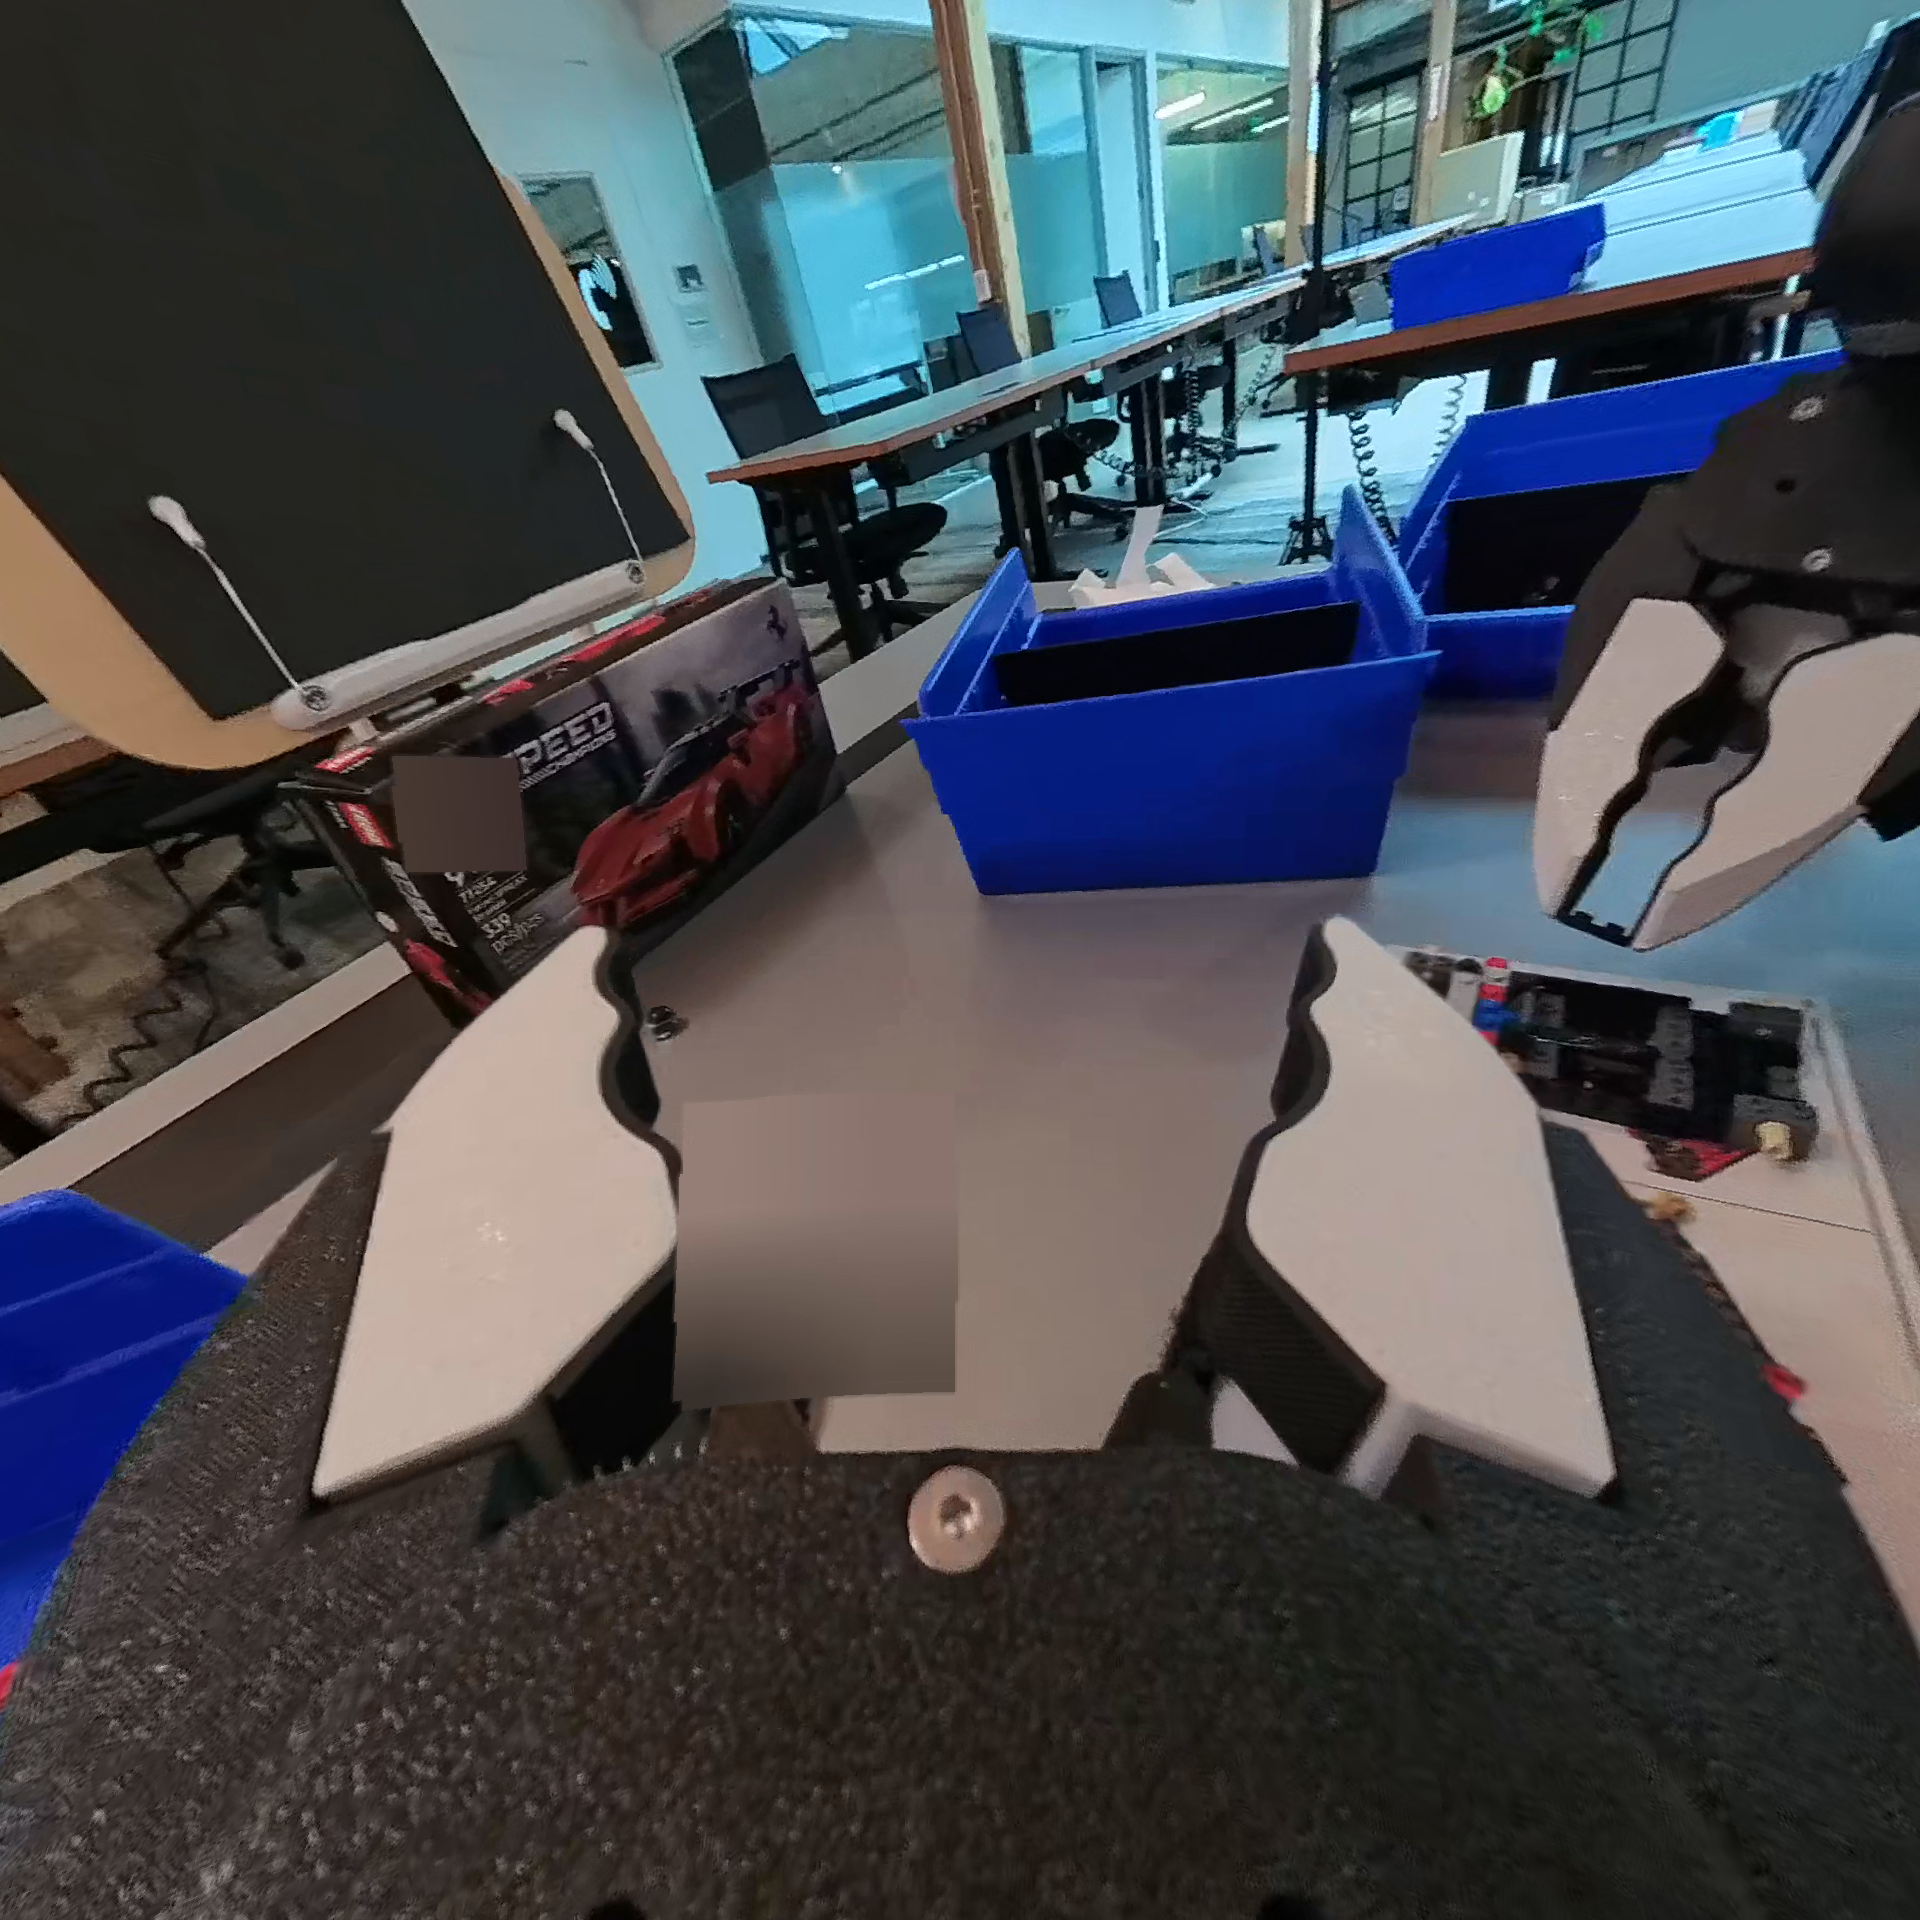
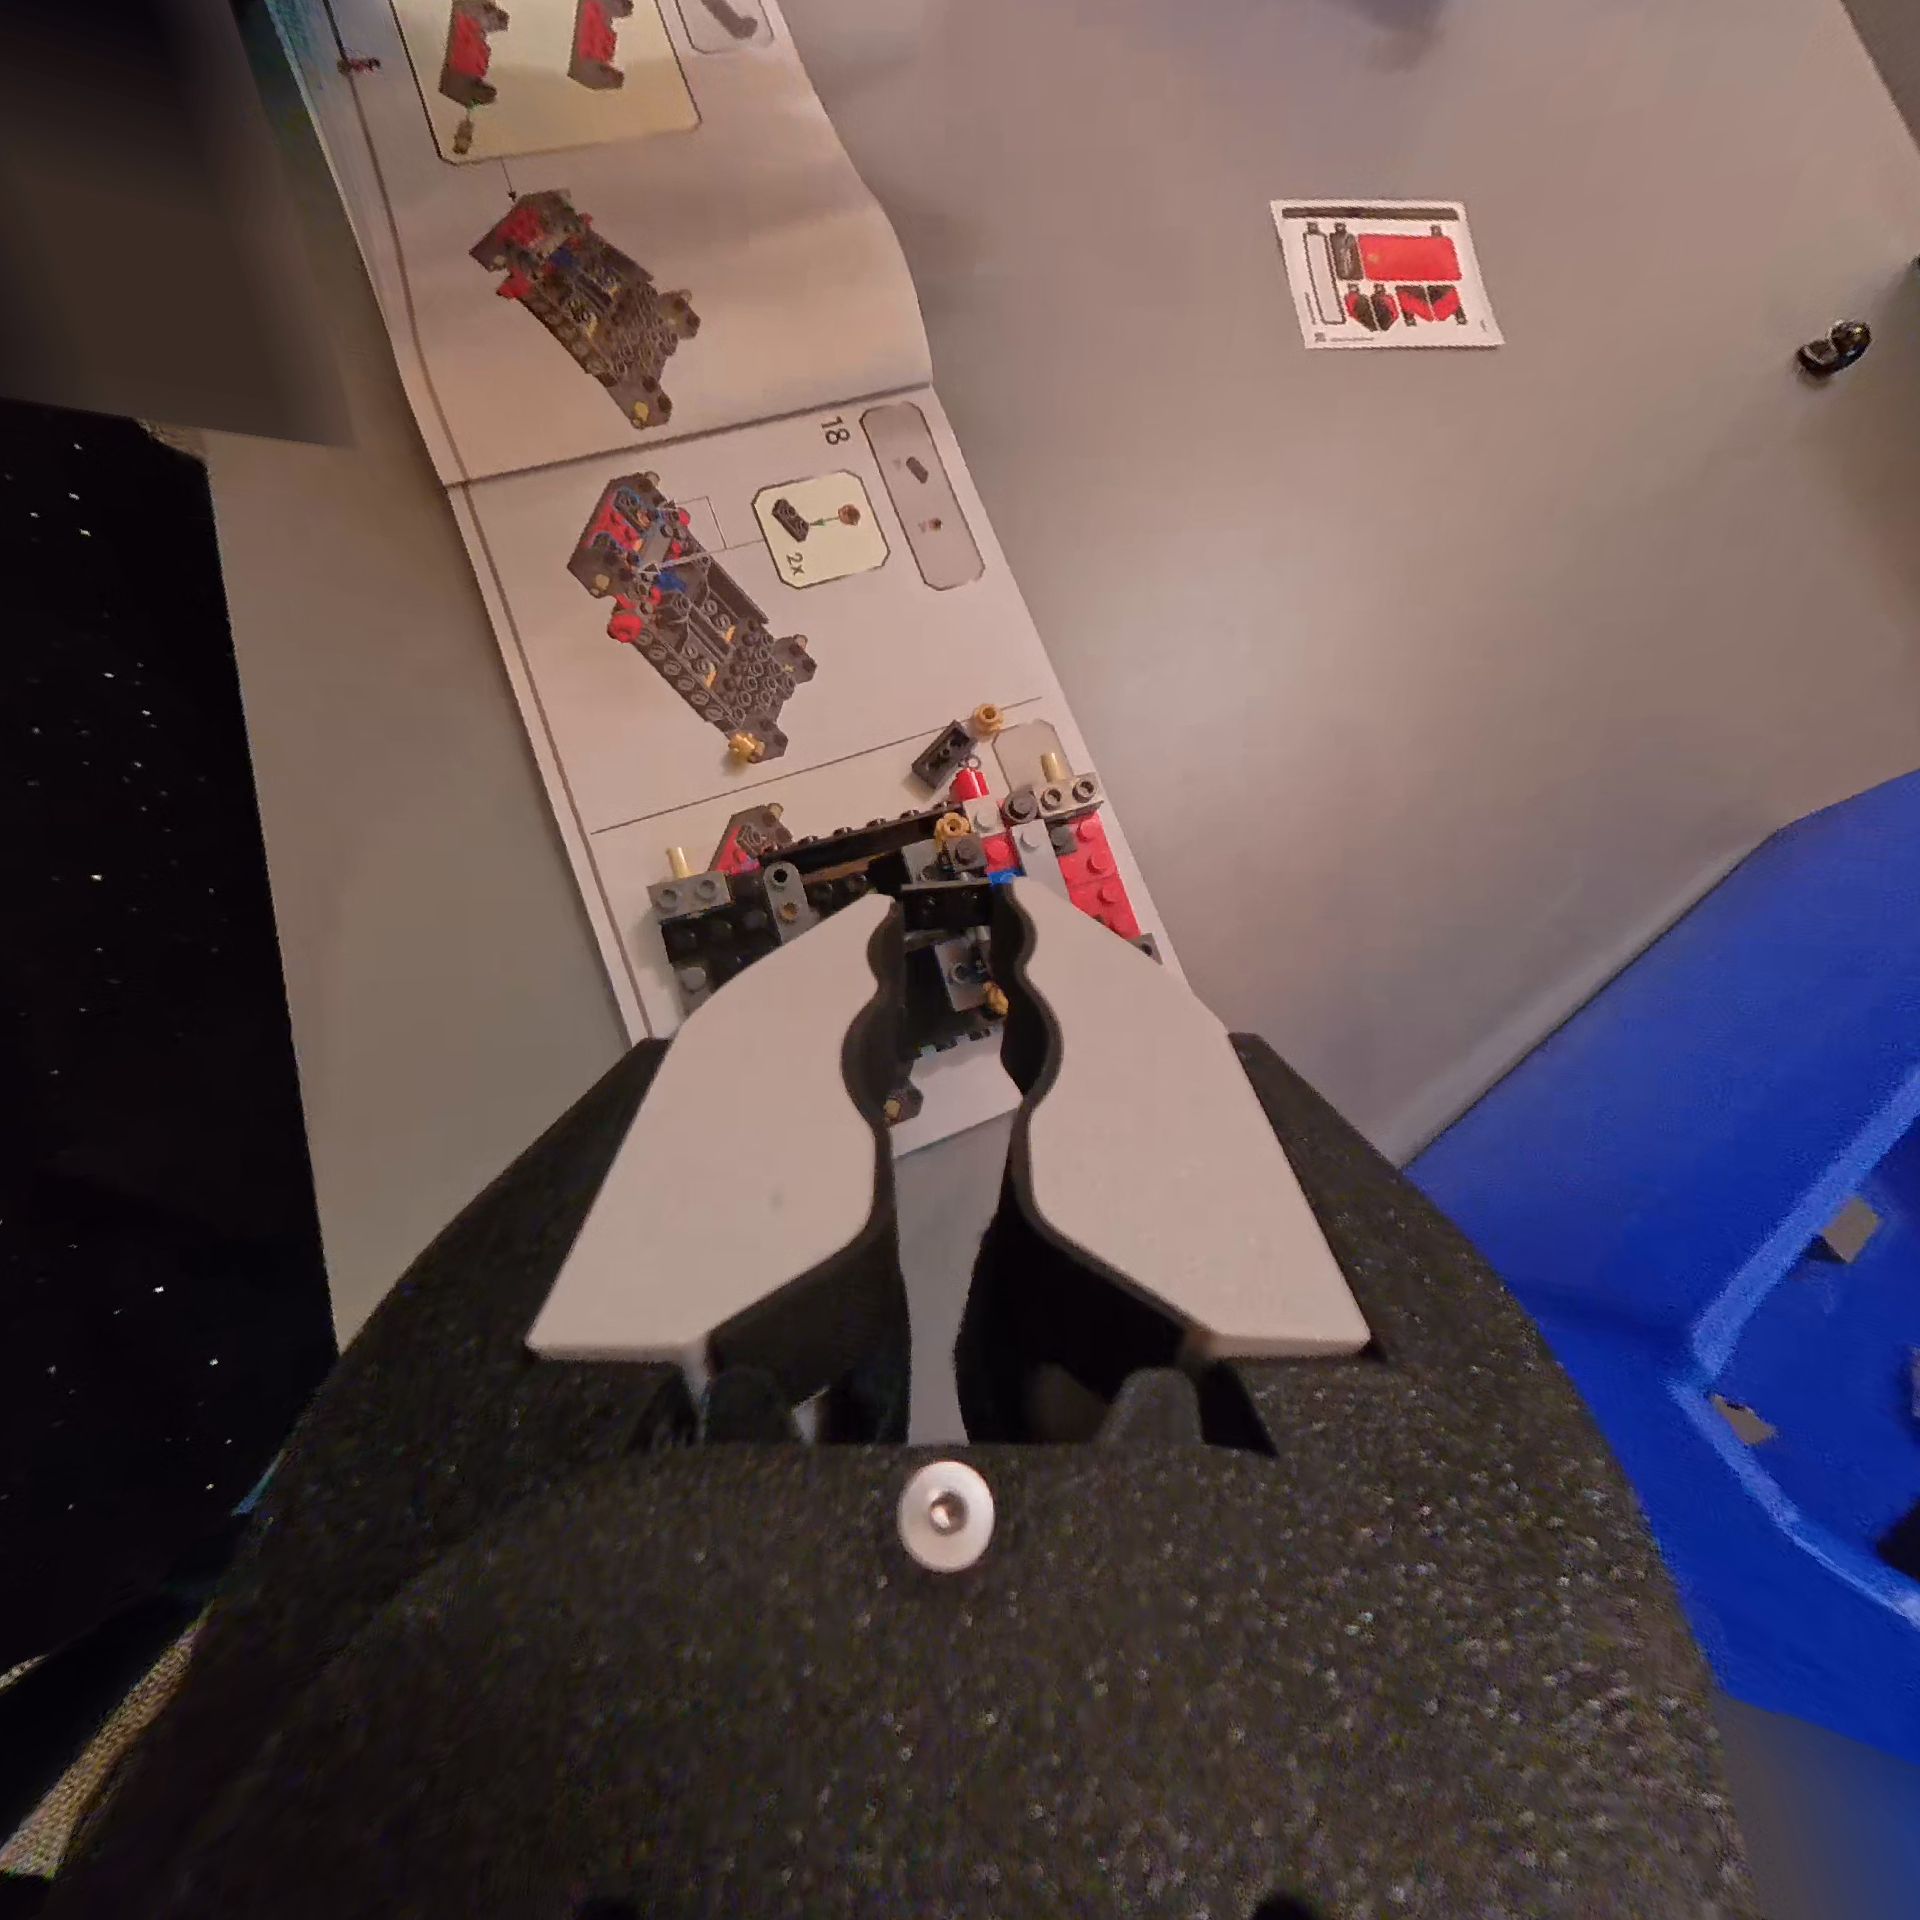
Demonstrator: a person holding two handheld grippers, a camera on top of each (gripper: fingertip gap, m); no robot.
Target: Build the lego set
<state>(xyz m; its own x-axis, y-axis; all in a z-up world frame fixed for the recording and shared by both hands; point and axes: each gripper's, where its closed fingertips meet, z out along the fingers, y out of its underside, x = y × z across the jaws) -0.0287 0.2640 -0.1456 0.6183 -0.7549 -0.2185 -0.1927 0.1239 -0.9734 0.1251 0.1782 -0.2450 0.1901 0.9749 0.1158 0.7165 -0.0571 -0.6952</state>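
Observation:
The part-built Lego car [image 2: 831,904], black and grey with red bricks at one end, lies on the open instruction booklet [image 2: 727,623]. My right gripper [image 2: 945,904] hovers just over it with a narrow gap between the fingertips. Something dark sits in that gap, and I cannot tell whether it is a held piece or the build below. The right gripper [image 1: 1605,914] and the build [image 1: 1642,1060] also show in the left wrist view. My left gripper [image 1: 966,987] is wide open and empty over bare grey table, left of the build. A small black piece [image 1: 662,1021] lies by its left fingertip.
Loose pieces lie on the booklet: a dark grey plate [image 2: 943,750] and a gold stud [image 2: 987,715]. A sticker sheet [image 2: 1387,272] lies farther out. The Lego box [image 1: 623,800] stands at the table's left edge. Blue bins [image 1: 1164,748] [image 2: 1714,1247] stand behind and to the right.

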